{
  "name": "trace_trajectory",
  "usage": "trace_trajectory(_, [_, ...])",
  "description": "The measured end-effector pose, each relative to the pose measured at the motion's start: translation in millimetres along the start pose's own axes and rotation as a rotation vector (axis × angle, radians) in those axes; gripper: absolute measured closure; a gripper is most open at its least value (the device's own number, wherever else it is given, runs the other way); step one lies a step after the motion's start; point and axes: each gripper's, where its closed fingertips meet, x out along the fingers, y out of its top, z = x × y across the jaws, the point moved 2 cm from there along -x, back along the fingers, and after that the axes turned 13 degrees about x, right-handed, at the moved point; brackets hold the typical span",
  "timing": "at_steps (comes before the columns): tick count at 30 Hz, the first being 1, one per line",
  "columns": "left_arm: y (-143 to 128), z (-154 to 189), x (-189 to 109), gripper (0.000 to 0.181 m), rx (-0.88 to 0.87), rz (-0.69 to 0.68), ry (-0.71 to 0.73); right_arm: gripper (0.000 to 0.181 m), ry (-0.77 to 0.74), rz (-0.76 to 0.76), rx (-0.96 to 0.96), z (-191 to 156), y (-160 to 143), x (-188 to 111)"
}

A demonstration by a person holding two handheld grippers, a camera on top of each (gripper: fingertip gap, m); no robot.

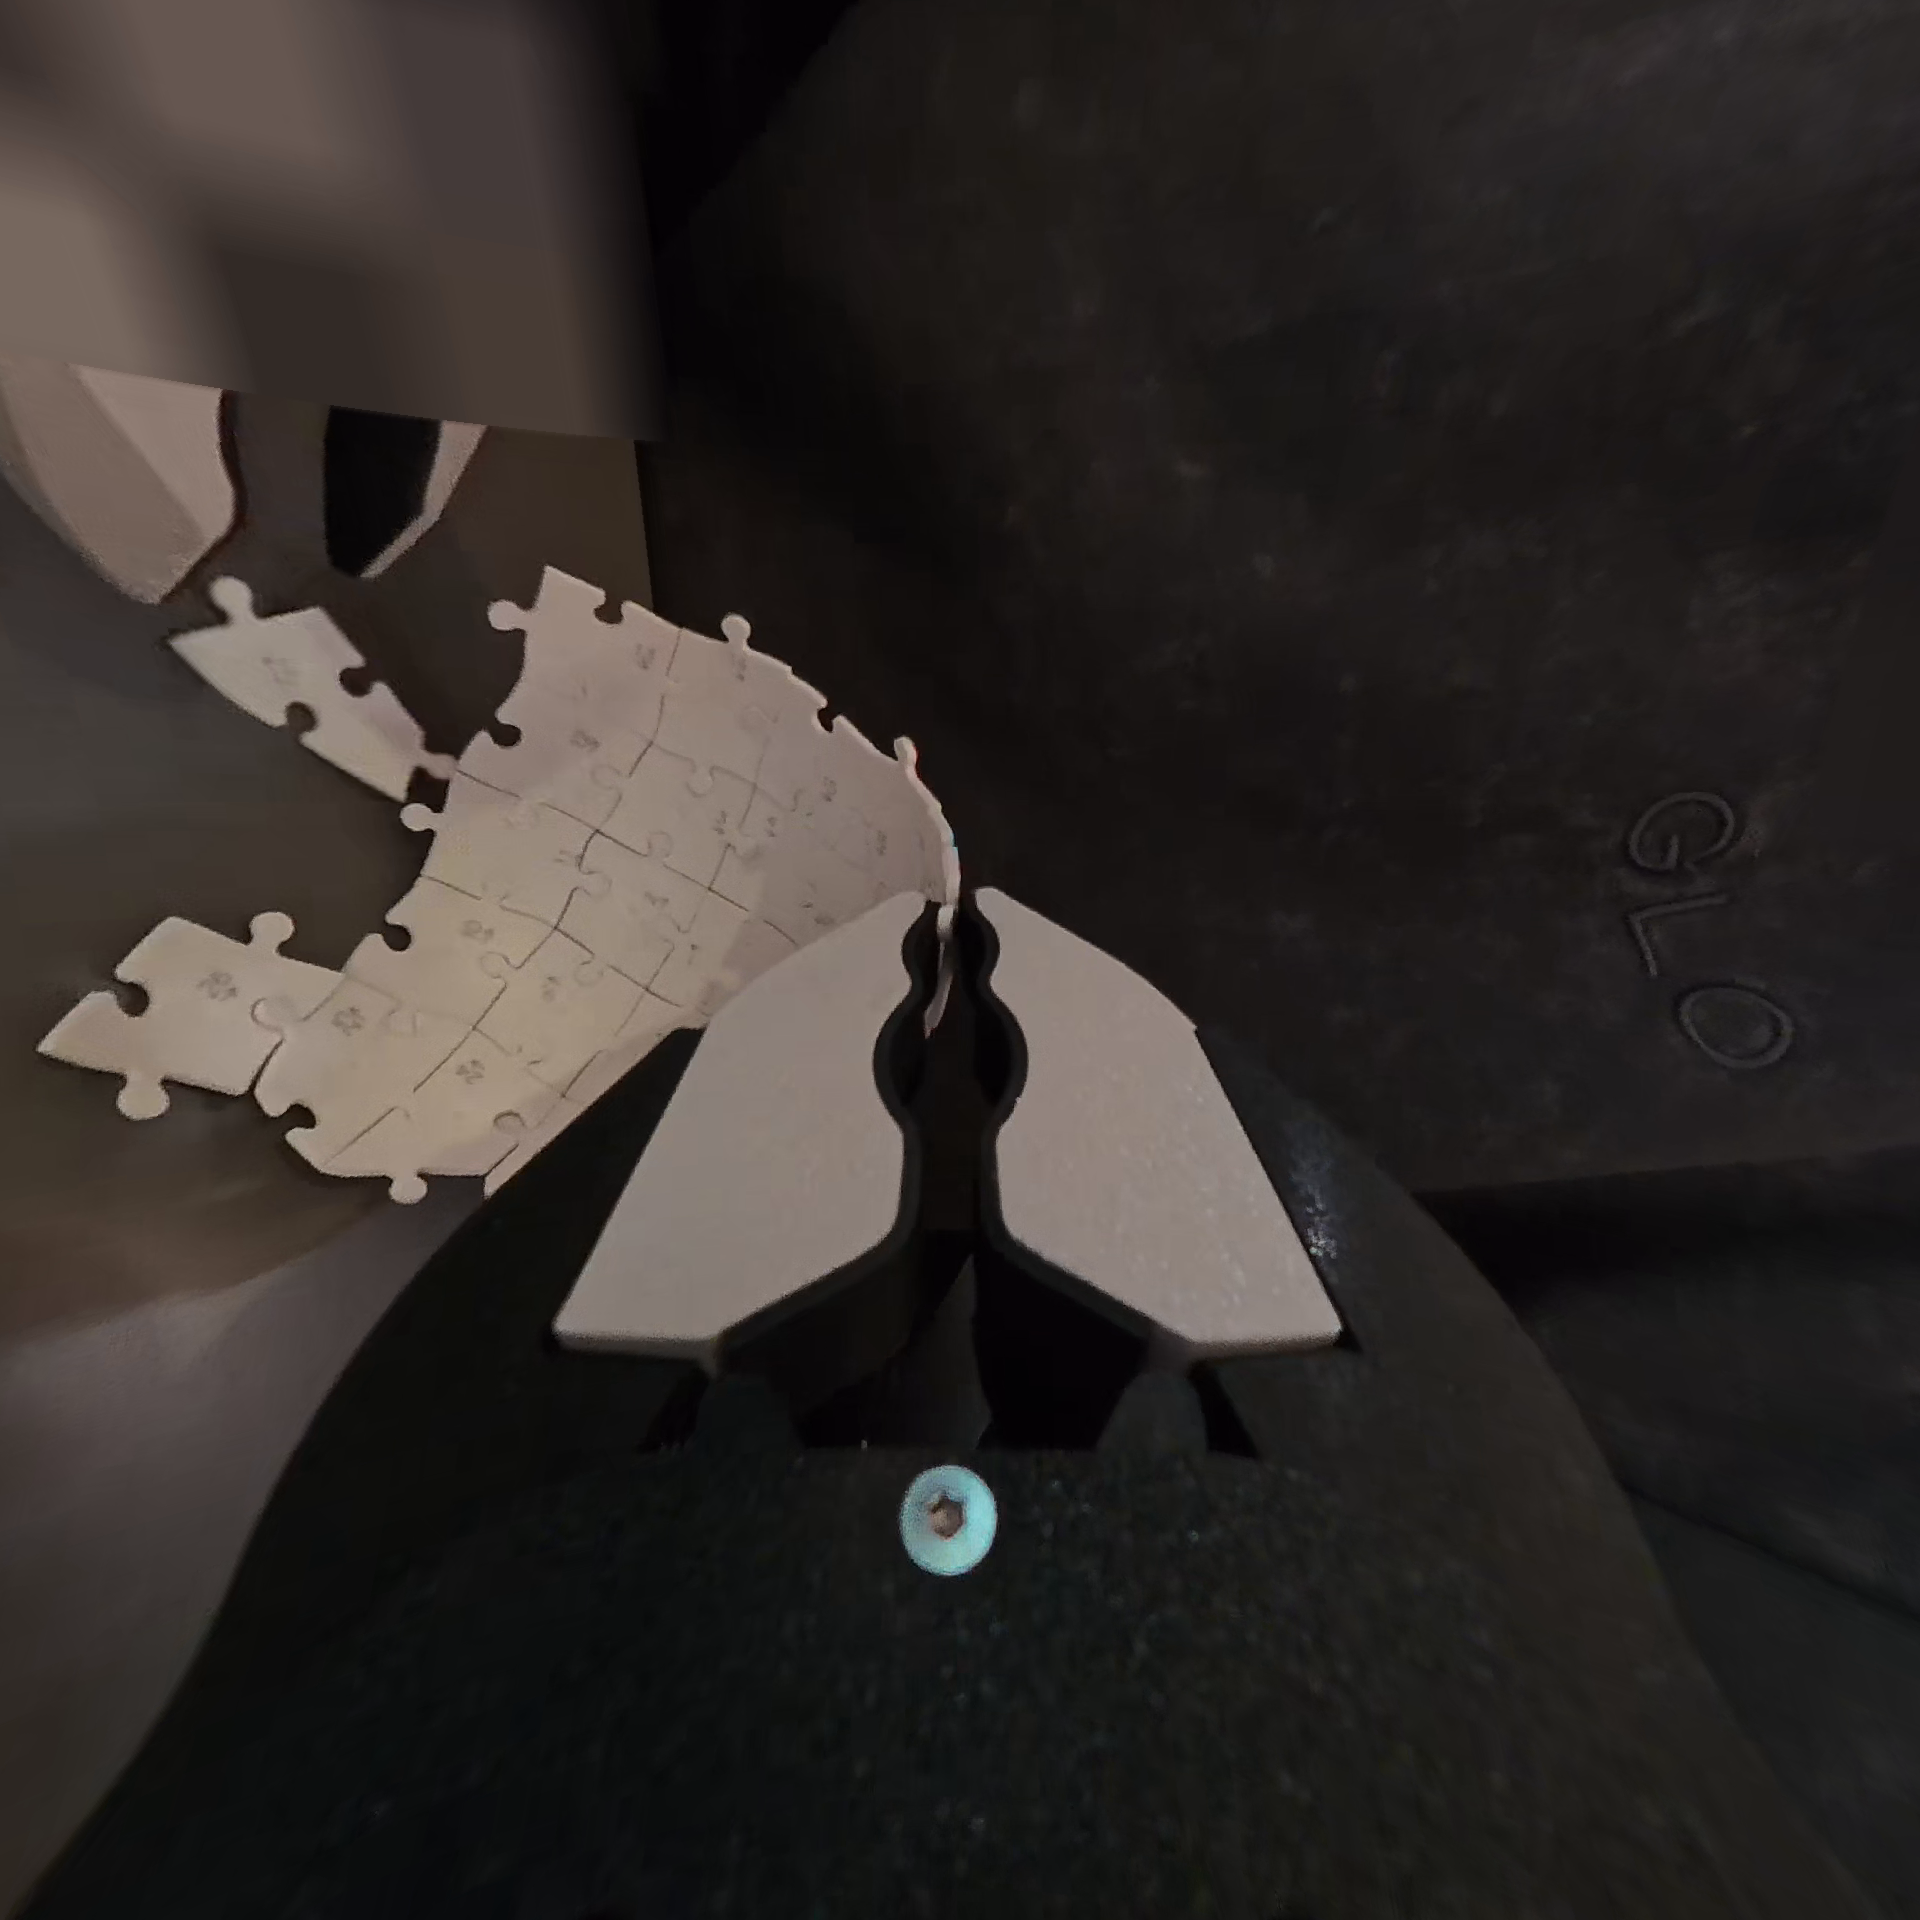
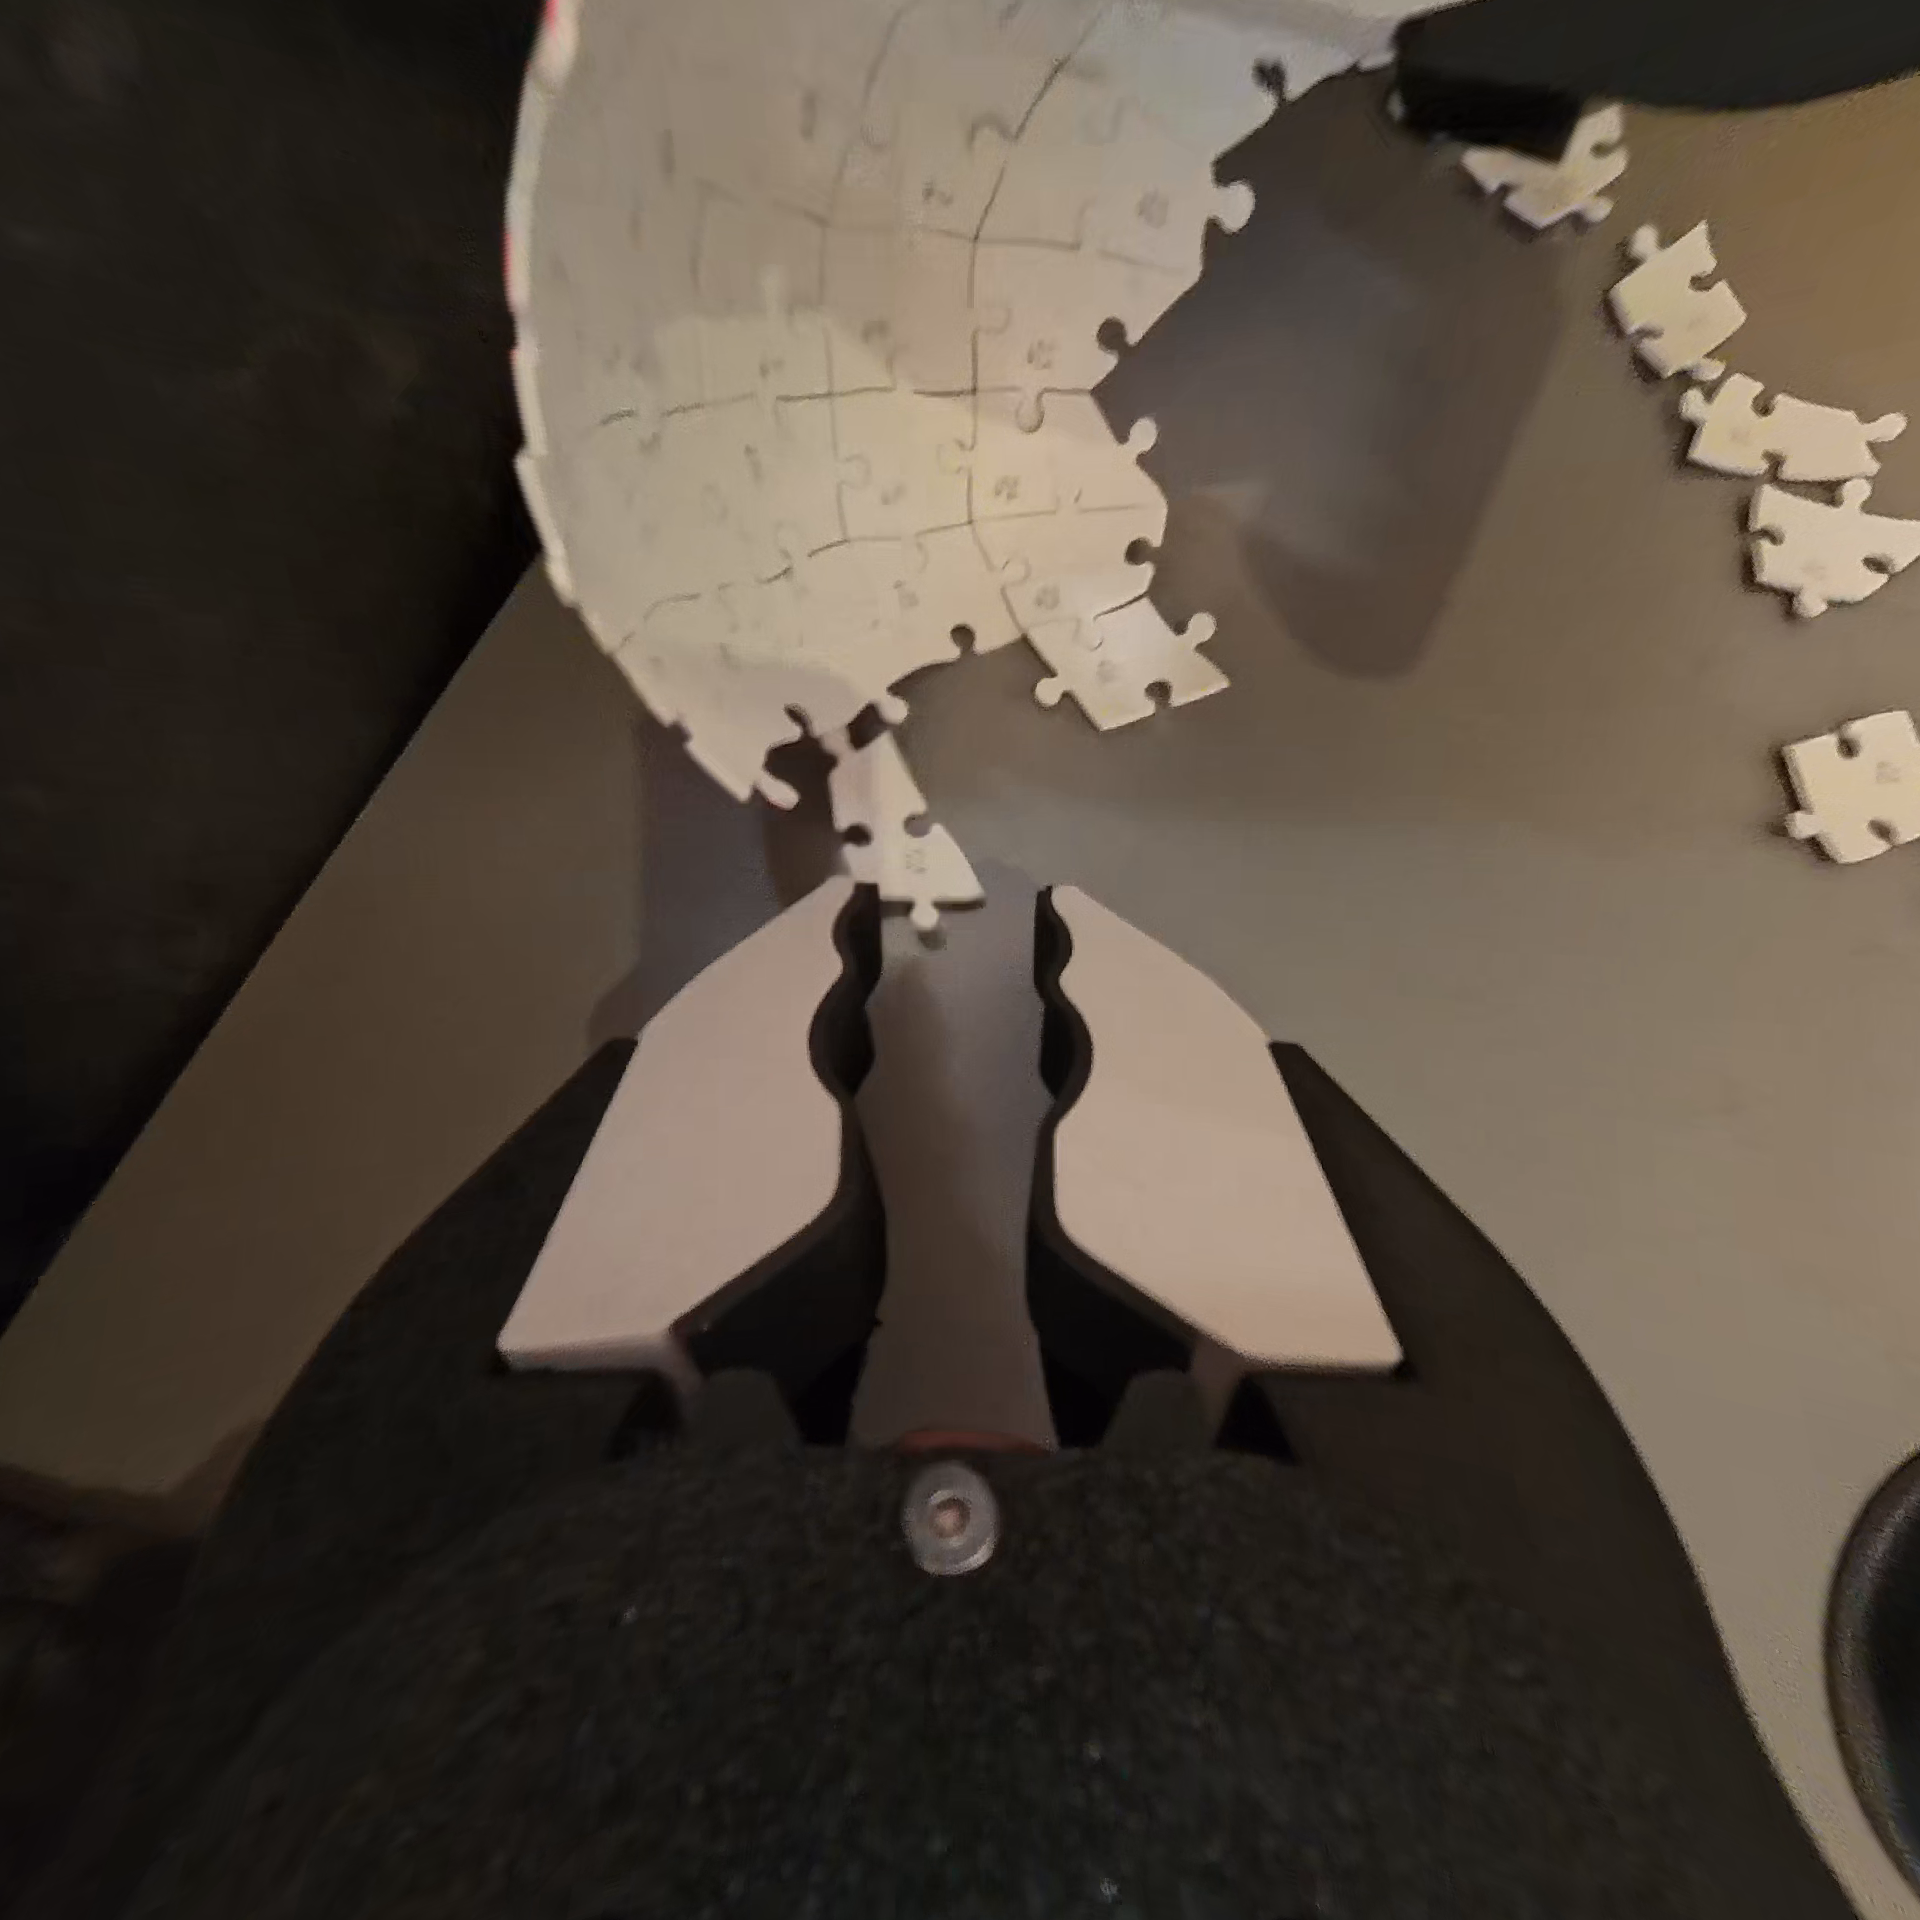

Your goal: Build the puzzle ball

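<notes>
A: How's the left gripper point(image 1: 951, 914) set?
B: Level, jaws pinched on the right rim of the curved puzzle shell point(image 1: 644, 862), held up clear of the table point(image 1: 156, 831).
A: And the right gripper point(image 2: 951, 904)?
B: Angled down at the table, jaws narrowly parted, empty. A single piece point(image 2: 909, 847) lies just beyond its tips, under the shell's near edge. Loose pieces point(image 2: 1787, 436) sit far right.

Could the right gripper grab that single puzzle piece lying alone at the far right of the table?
Probably yes. The right gripper is open and holds nothing, and the lone piece lies flat on bare table with nothing between them.
</notes>
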Motion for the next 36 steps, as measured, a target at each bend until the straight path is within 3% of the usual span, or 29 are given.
trace_trajectory(15, [-6.4, 6.6, 9.3, 0.179, 0.003, -0.015, 0.008, 0.16, 0.144, 0.015, 0.04, -3.6, 15.0, 17.5])
trace_trajectory(22, [-9.1, 9.7, 13.5, 0.178, 0.005, -0.014, 0.016, 0.156, 0.232, -0.111, 0.003, 0.3, 16.1, 37.0])
trace_trajectory(28, [-11.3, 10.4, 11.9, 0.178, 0.002, 0.003, 0.02, 0.174, 0.24, -0.125, 0.034, 4.3, 10.1, 33.5])
trace_trajectory(36, [-8.7, 9.4, 13.5, 0.178, 0.018, -0.002, 0.012, 0.181, 0.212, -0.068, 0.131, 7.7, 14.3, 21.1])
